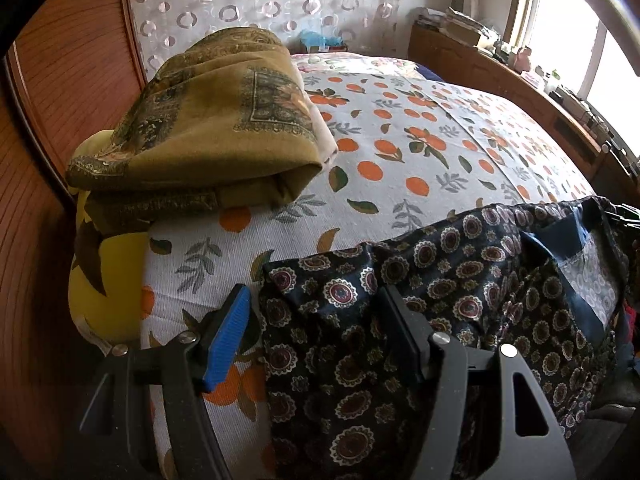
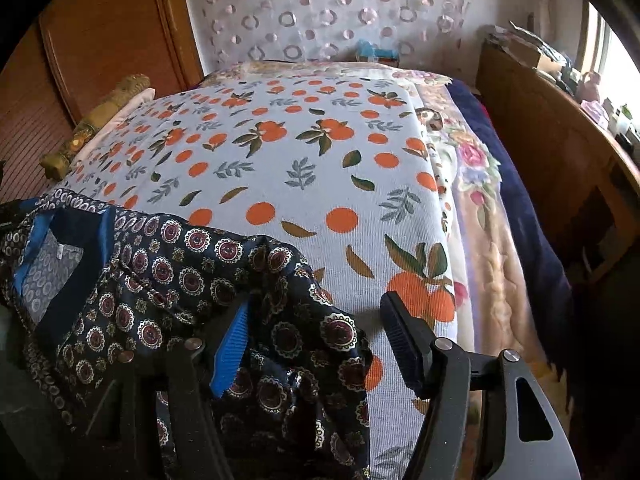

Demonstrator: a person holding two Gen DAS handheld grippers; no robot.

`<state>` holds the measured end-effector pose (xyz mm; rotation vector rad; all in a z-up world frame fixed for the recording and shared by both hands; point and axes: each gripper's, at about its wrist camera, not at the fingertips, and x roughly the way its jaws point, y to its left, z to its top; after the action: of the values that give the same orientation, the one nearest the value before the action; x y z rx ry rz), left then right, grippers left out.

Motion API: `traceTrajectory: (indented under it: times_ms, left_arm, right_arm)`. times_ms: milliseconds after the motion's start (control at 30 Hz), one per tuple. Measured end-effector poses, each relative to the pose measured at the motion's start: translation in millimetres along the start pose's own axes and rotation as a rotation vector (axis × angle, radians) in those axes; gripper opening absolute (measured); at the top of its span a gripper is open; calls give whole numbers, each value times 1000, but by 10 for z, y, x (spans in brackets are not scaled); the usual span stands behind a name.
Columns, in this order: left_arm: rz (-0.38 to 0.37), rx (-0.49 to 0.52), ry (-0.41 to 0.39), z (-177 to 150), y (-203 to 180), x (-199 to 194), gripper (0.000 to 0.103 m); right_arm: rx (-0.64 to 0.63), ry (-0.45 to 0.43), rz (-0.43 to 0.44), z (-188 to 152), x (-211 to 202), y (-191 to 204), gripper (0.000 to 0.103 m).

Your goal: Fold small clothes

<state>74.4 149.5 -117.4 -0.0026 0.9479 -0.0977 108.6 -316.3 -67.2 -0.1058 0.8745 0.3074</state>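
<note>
Here both grippers, left (image 1: 312,320) and right (image 2: 316,328), are hovering with jaws open, gripping nothing, over the dark patterned garment (image 1: 420,280) lying on the bed (image 1: 400,152).

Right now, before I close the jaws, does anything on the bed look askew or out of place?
Only the dark navy medallion-print garment: it lies bunched and wrinkled at the near edge of the orange-print bedspread, its blue-lined neck opening gaping. The folded olive patterned cloth sits neatly at the side.
</note>
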Motion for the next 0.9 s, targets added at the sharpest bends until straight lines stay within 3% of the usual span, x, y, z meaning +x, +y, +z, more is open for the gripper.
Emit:
traceTrajectory:
  times_ms: [67,133,167,200,233,267,300,333,433,567,767,900]
  left_arm:
    - [-13,-5,-2,8,12,-4,63]
    - [-28,-3,-3,13,8,-13,51]
    - [-30,4,-1,13,-5,-16,48]
    - [-29,14,0,12,-27,-19,39]
    - [-32,22,1,9,-50,-24,30]
    - [-37,32,3,4,-78,-33,26]
    - [-41,36,6,-2,-106,-52,13]
    - [-44,41,4,-7,-125,-76,10]
    - [-44,51,-66,-6,-222,-304,8]
    - [-79,41,-223,85,-342,-916,7]
    - [-70,64,-465,338,-459,-1827,7]
    - [-47,32,-590,672,-325,-2257,7]
  right_arm:
    - [-8,3,0,7,5,9,66]
    - [-17,4,3,-6,9,37,66]
    - [-30,0,9,-17,-2,62,61]
    - [-46,-4,17,-42,1,98,48]
    - [-62,-7,27,-79,2,127,42]
    - [-74,-11,31,-96,-12,165,31]
    - [-80,-21,40,-117,-34,199,18]
    - [-83,-39,52,-140,-81,226,15]
    - [-73,-106,70,-170,-289,270,10]
    - [-64,-248,94,-71,-835,322,9]
    - [-107,-451,141,312,-1702,468,9]
    - [-174,-567,96,639,-2182,538,9]
